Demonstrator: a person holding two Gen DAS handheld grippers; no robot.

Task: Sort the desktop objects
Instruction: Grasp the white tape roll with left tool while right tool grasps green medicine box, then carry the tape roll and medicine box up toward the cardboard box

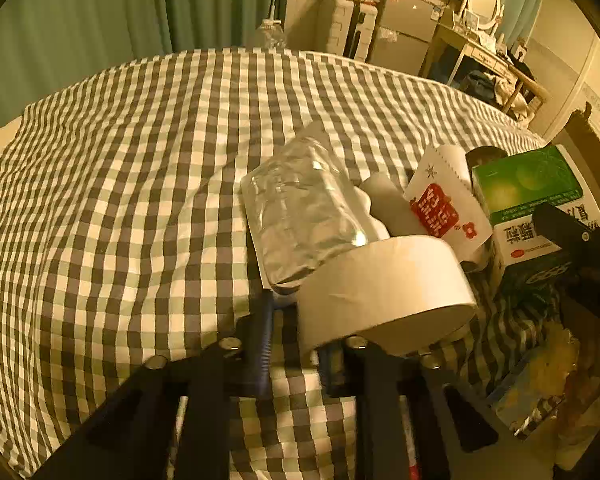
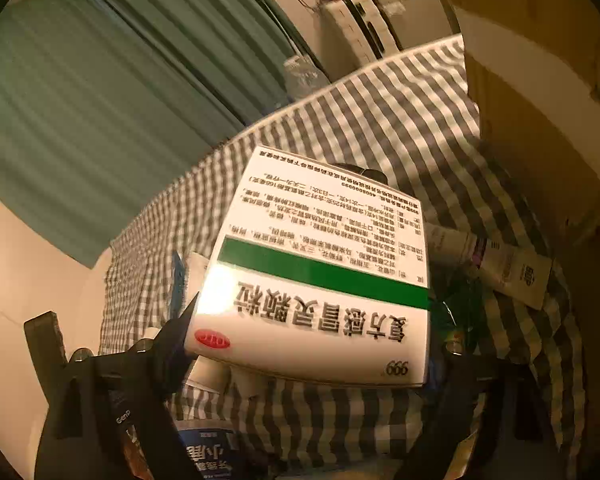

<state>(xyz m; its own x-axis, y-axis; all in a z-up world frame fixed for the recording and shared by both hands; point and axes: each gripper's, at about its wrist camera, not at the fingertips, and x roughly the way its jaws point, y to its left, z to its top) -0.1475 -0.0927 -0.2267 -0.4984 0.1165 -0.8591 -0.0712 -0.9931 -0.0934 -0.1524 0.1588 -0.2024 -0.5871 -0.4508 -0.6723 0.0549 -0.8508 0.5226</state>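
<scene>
In the left wrist view a wide white tape roll (image 1: pixel 384 292) lies tilted on the checked cloth (image 1: pixel 120 200). My left gripper (image 1: pixel 298 320) is shut on the roll's left edge, and the roll hides the right fingertip. A silver foil pack (image 1: pixel 300 216) rests just behind the roll, touching it. The right wrist view is filled by a white and green medicine box (image 2: pixel 320 280), tilted, with my right gripper (image 2: pixel 320 328) shut on its two sides. That same box (image 1: pixel 532 196) stands right of the roll, with a black finger of the right gripper (image 1: pixel 568 232) on it.
A white packet with a red label (image 1: pixel 444 204) and a white cylinder (image 1: pixel 388 200) lie between foil pack and box. Tubes (image 2: pixel 512 268) lie right of the box, near a cardboard carton (image 2: pixel 540 80). A blue box (image 2: pixel 208 456) sits below. A plastic bottle (image 1: pixel 272 34) stands beyond the far edge.
</scene>
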